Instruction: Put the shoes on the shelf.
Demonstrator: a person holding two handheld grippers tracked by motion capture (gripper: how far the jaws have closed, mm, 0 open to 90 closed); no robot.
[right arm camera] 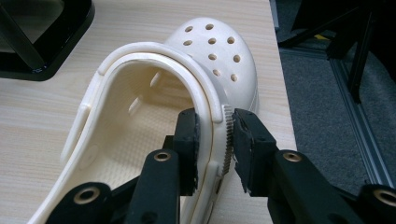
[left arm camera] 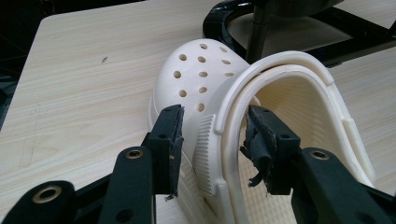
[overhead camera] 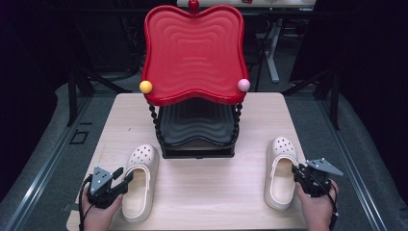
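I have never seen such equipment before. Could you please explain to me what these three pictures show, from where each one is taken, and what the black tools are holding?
No robot is here: a person holds a hand-held two-jaw tool in each hand. The high view looks down on a wooden table from above. The other two pictures come from small cameras riding on each tool, looking along its black jaws.

On the table stand a two-level rack with a red tray above a black tray, and two cream clogs.

The left gripper has its jaws on either side of the left clog's side wall, with gaps visible, so it is open. The right gripper has its jaws pressed on the outer side wall of the right clog.
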